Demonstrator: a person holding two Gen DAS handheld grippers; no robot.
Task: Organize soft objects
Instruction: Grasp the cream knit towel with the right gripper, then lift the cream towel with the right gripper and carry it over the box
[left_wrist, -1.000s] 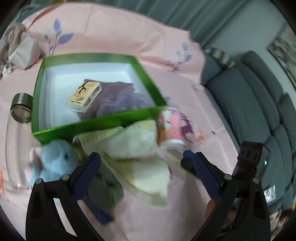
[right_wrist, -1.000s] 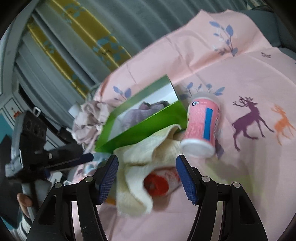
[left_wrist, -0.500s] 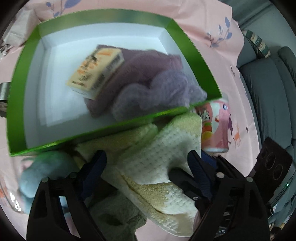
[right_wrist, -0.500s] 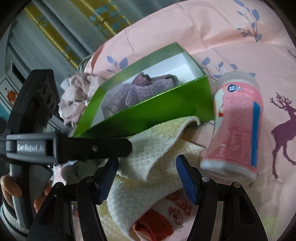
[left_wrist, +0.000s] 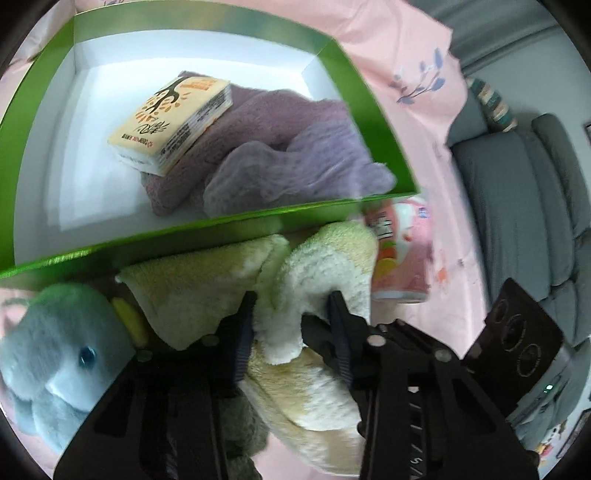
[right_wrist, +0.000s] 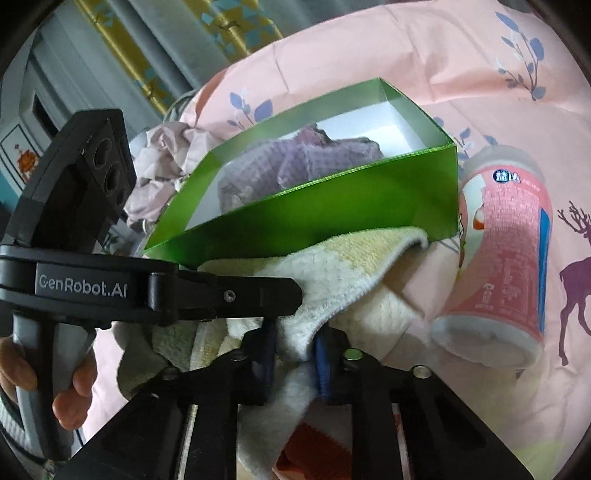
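Observation:
A cream-yellow towel (left_wrist: 314, 266) (right_wrist: 332, 266) lies bunched against the front wall of a green box (left_wrist: 207, 236) (right_wrist: 332, 206). My left gripper (left_wrist: 291, 314) is closing, its pads pressing a fold of the towel. My right gripper (right_wrist: 295, 343) is also closing and pinches the towel's edge from the other side. Inside the box lie a purple towel (left_wrist: 288, 147) (right_wrist: 295, 162) and a tissue pack (left_wrist: 173, 122). A light blue plush toy (left_wrist: 55, 354) sits at the left, beside the left gripper.
A pink cylindrical can (left_wrist: 402, 251) (right_wrist: 506, 251) lies on its side right of the box on the pink deer-print sheet (right_wrist: 517, 92). Crumpled pale cloth (right_wrist: 162, 162) sits behind the box. A grey sofa (left_wrist: 524, 192) stands at the right. A hand (right_wrist: 74, 387) holds the left gripper's handle.
Both grippers came down onto the cream towel and their jaws narrowed from wide to pinching its folds. The box and can fill more of both views.

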